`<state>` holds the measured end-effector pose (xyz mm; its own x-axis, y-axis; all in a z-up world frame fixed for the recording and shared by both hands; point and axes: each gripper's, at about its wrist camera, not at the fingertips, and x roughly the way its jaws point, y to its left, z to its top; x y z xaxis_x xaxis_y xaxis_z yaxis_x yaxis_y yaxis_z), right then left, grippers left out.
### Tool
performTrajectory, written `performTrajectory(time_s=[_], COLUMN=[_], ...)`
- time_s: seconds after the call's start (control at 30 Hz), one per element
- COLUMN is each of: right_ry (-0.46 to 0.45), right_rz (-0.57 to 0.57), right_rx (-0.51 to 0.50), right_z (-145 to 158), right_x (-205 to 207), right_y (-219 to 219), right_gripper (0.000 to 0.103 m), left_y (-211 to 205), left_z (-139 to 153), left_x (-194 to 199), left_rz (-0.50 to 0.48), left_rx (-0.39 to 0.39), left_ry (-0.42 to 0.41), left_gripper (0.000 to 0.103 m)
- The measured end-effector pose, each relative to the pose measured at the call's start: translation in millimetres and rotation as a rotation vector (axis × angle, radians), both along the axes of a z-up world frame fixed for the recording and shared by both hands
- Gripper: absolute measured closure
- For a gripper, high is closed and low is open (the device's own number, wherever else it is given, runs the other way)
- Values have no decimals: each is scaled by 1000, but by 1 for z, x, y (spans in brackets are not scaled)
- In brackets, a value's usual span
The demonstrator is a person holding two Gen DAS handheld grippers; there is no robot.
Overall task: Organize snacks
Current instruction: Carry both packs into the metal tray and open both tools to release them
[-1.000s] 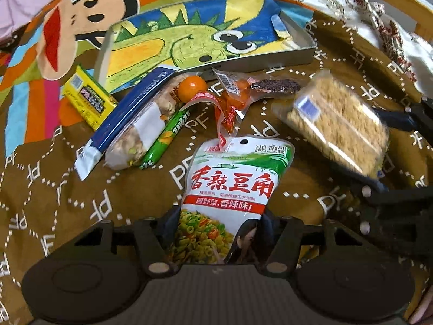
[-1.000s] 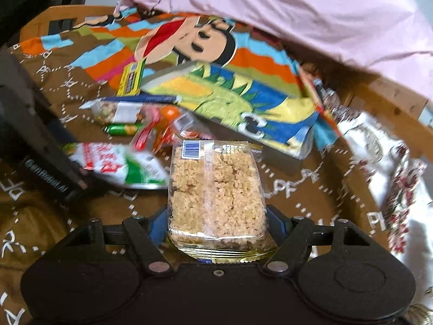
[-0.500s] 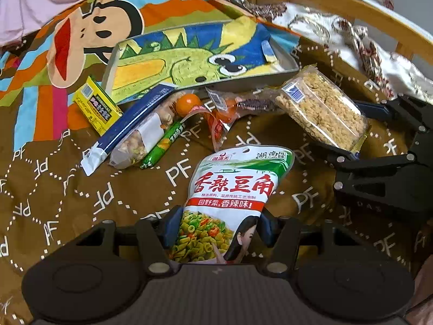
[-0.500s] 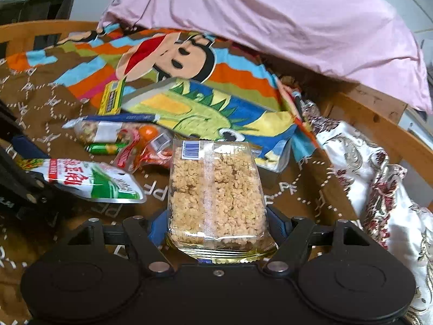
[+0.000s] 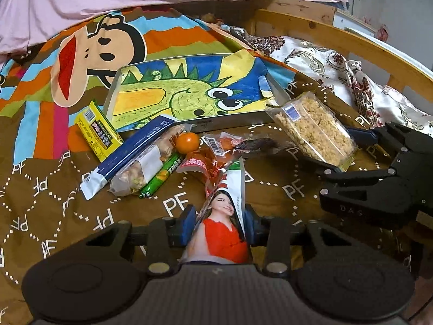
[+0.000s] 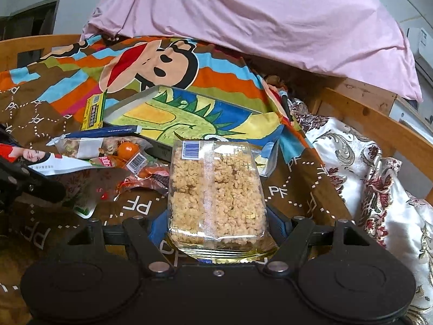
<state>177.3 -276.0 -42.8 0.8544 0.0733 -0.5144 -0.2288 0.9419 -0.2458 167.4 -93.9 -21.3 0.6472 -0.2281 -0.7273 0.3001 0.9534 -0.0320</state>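
Pinching a snack pouch (image 5: 222, 227) printed with a woman in red, the left gripper (image 5: 220, 228) fills the lower centre of the left wrist view; the dinosaur-print tray (image 5: 189, 94) lies at upper centre, with loose snacks in front of it. In the right wrist view, the right gripper (image 6: 216, 227) clamps a clear puffed-rice cake pack (image 6: 215, 189) at centre frame, the tray (image 6: 121, 108) above and left of it.

Left matte-black plastic two-finger gripper (image 5: 219, 228): blue finger pads (image 5: 186, 226), silver pivot screws, round housings. Right black gripper (image 6: 216, 227): same build, embossed lettering on side.
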Motion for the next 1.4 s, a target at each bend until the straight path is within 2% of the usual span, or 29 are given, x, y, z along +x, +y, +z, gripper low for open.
performTrajectory(time_s=[0.13,0.27,0.53,0.67,0.87,0.97,1.07,1.23,1.4], right_ry=[1,-12,-62,-121,-184,-198,-210,-190,-149], right_rz=[8,12,5,10,-24,-51,-63,-85,-94], right_rx=[-3,-3,4,-6,36,68,54,63,61], right_z=[-2,-1,4,7,9,9,5,-5,-18], right_x=[2,1,1,14,55,79,104,138,165], right_y=[3,4,5,11,12,10,8,5,3], right_gripper=[28,28,28,28,28,28,28,28,28], left_y=[0,1,3,1,-3,-7,-14,-23,-25], left_z=[0,10,39,55,65,64,57,37,13], left_x=[-1,0,0,14,67,100,133,180,211], left_rz=[-17,-25,-39,-18,65,103,121,127,159], left_rx=[36,31,-9,-44,-134,-181,-221,-297,-345], left_ry=[-24,-45,-153,-219,-287,-308,-318,-296,-256], left_gripper=[74,81,82,82,82,82,82,82,81])
